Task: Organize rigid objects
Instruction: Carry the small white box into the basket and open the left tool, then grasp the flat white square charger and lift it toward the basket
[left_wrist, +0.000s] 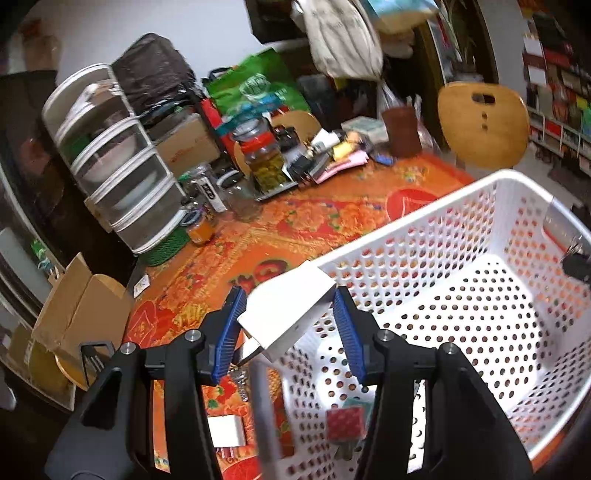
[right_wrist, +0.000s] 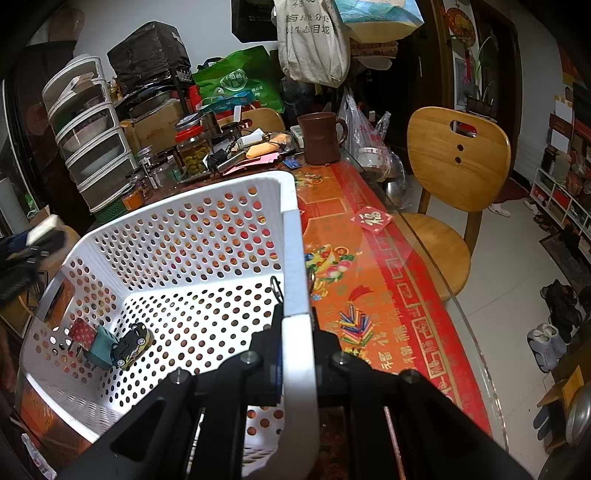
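Note:
A white perforated basket (left_wrist: 480, 229) stands on the orange-red tablecloth; it also shows in the right wrist view (right_wrist: 184, 206). My left gripper (left_wrist: 286, 325) holds a white plug-like block (left_wrist: 291, 310) between its blue pads, over the basket's left rim. Two metal prongs stick out of the block's near end. My right gripper (right_wrist: 295, 354) is shut on the basket's right wall (right_wrist: 295, 280). Inside the basket lie a small toy car (right_wrist: 131, 345), a teal block (right_wrist: 101, 345) and a red patterned piece (right_wrist: 83, 334).
The table's far end is crowded: stacked clear drawers (left_wrist: 122, 177), a pickle jar (left_wrist: 264, 158), a brown mug (right_wrist: 319, 138), bags and papers. A wooden chair (right_wrist: 454, 166) stands at the table's right edge. Cardboard boxes (left_wrist: 74, 306) sit at the left.

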